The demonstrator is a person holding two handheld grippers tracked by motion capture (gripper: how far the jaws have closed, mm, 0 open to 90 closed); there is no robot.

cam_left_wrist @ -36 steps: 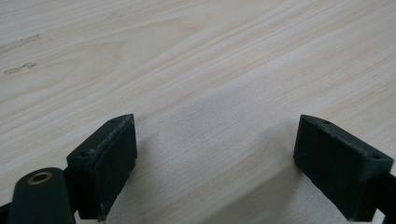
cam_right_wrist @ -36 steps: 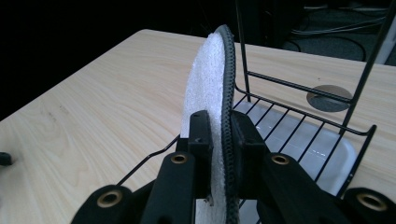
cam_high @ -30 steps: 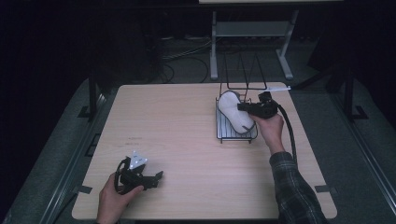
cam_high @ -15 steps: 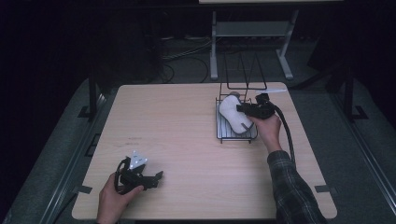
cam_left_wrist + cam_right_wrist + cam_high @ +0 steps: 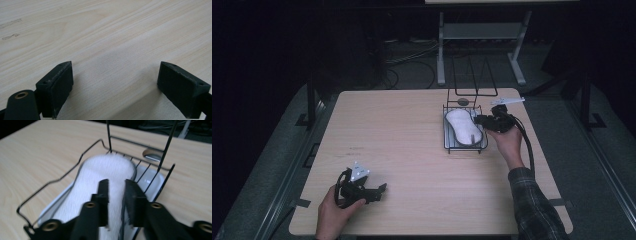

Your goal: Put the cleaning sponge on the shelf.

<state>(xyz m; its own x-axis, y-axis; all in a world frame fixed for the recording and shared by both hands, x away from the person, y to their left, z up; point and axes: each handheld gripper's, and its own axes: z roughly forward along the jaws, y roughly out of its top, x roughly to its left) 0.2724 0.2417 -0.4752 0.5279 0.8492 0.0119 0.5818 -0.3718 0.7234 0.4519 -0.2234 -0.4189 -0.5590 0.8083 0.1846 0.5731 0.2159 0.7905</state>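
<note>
A white cloth (image 5: 462, 127) (image 5: 105, 167) lies in a white tray (image 5: 156, 178) inside a black wire basket (image 5: 446, 145) (image 5: 62, 178) at the table's right. My right gripper (image 5: 479, 120) (image 5: 117, 183) reaches over the basket's right rim. Its jaws have just been closing and stand nearly together, with cloth filling the narrow gap between them. My left gripper (image 5: 381, 189) (image 5: 115, 72) rests at the table's front left, held in a hand. It is open, with bare wood between its pads.
The basket's tall wire handle (image 5: 472, 75) (image 5: 167, 142) rises at its far end. A small round object (image 5: 463, 101) (image 5: 152, 155) lies on the table behind it. A metal stand (image 5: 477, 35) and cables sit on the dark floor beyond the table (image 5: 402, 130).
The right hand has shifted slightly at the basket's right rim. The left hand and its gripper have stayed still.
</note>
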